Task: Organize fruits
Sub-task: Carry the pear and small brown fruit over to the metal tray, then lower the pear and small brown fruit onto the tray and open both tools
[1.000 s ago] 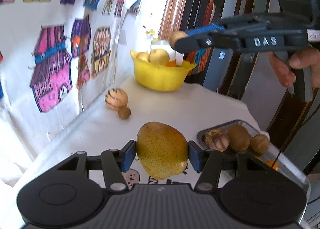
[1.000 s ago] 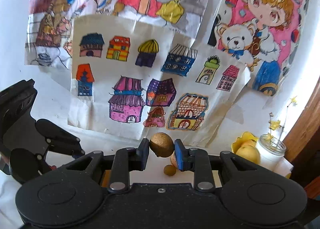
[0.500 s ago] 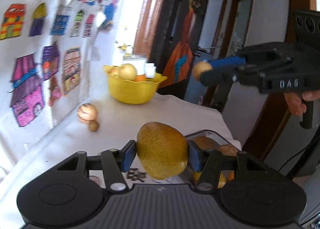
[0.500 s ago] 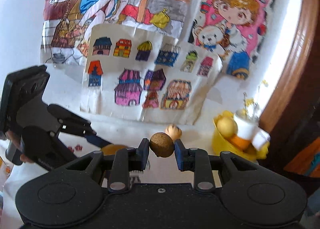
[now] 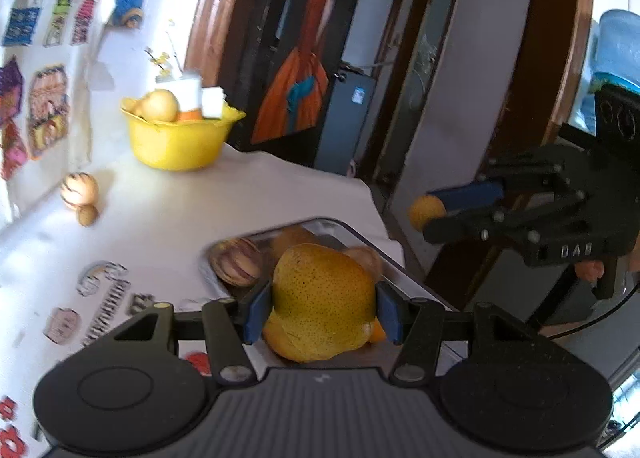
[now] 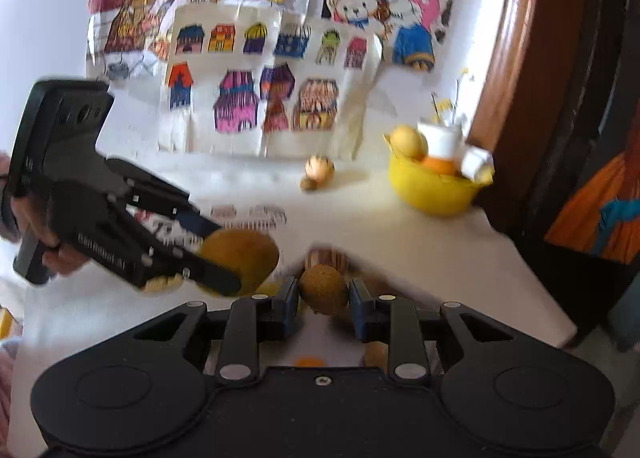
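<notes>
My left gripper (image 5: 322, 310) is shut on a large yellow-green mango (image 5: 320, 298) and holds it over the near end of a metal tray (image 5: 394, 264). The tray holds a striped purple fruit (image 5: 236, 268) and several brown fruits. My right gripper (image 6: 323, 298) is shut on a small round brown fruit (image 6: 323, 288), held above the table's right part. In the left wrist view the right gripper (image 5: 434, 214) hangs off the table's right edge. In the right wrist view the left gripper (image 6: 224, 258) with the mango (image 6: 244, 254) is at the left.
A yellow bowl (image 5: 176, 142) with fruit and white cartons stands at the table's far end. A striped round fruit (image 5: 79, 190) and a small brown one (image 5: 88, 215) lie by the wall of drawings. The white tablecloth (image 5: 160, 226) has printed pictures.
Both grippers have swung right and lower. The mango is now over the tray. The right gripper has dropped from the bowl's height to beside the table's right edge.
</notes>
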### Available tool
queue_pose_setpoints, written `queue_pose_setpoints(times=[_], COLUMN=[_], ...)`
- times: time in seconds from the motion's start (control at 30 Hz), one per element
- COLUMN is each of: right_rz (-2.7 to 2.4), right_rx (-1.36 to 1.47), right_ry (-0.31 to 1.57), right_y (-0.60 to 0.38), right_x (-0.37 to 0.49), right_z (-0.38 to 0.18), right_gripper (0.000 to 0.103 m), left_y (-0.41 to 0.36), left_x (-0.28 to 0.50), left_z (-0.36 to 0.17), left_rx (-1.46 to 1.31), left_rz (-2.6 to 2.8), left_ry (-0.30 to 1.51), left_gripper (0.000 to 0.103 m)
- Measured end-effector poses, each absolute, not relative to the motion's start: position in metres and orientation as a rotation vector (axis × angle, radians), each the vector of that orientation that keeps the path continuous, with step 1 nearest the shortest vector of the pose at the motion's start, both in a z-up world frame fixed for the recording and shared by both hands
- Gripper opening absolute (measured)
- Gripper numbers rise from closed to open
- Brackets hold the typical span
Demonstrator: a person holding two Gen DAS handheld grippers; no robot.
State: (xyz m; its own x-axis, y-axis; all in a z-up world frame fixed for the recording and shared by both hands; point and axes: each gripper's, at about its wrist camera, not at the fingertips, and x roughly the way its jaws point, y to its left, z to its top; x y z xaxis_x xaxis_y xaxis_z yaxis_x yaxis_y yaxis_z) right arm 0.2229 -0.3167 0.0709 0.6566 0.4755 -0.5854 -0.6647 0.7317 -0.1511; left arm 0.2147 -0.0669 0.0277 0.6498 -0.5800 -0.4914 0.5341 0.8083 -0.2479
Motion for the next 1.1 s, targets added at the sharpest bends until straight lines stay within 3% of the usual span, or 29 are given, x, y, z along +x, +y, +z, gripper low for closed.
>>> queue_pose_setpoints(times=[0.5, 1.1], right_rz=[0.597, 0.518], right_rx=[-0.468, -0.445], right_ry=[0.560, 0.571], right_y=[-0.349, -0.348], right_x=[0.167, 0.160], right_z=[-0.002, -0.032], right_gripper=[0.029, 0.030], left_y=[-0.123, -0.148], left_x=[0.211, 0.212], left_z=[-0.003, -0.006], left_rx=[-0.018, 0.117], left_rz=[-0.677, -0.634], left_ry=[0.725, 0.811], left_gripper=[0.060, 0.060])
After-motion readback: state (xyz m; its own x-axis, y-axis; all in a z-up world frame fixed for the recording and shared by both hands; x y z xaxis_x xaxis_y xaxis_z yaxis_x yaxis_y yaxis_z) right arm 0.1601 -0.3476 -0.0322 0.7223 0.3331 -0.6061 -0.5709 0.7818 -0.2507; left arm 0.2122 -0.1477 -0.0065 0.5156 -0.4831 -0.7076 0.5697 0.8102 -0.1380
